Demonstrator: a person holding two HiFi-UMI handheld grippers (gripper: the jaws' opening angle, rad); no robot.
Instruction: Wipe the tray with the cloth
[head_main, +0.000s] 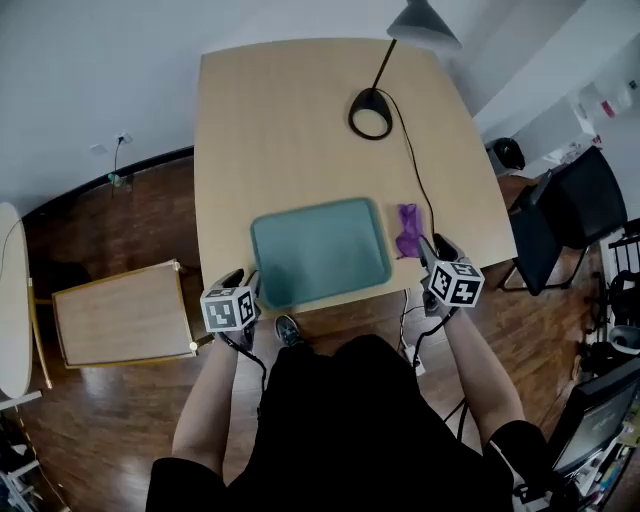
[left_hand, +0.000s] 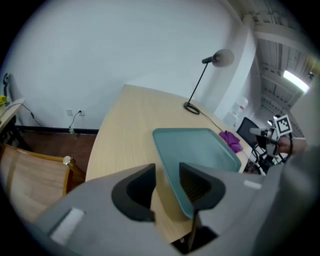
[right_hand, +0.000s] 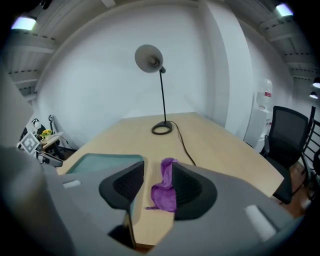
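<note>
Left tongs (head_main: 243, 283) and right tongs (head_main: 433, 252) gape at the near edge of the bench (head_main: 280, 130), gripping nothing.
Head view: the tray (head_main: 320, 250) lies by that edge, the cloth (head_main: 407, 230) just right of it, a lamp (head_main: 370, 113) behind, its cable (head_main: 415, 170) passing the cloth. Left gripper view: jaws wide apart, the tray's near rim showing between them. Right gripper view: jaws apart, the cloth lying on the bench between them, unpinched.
</note>
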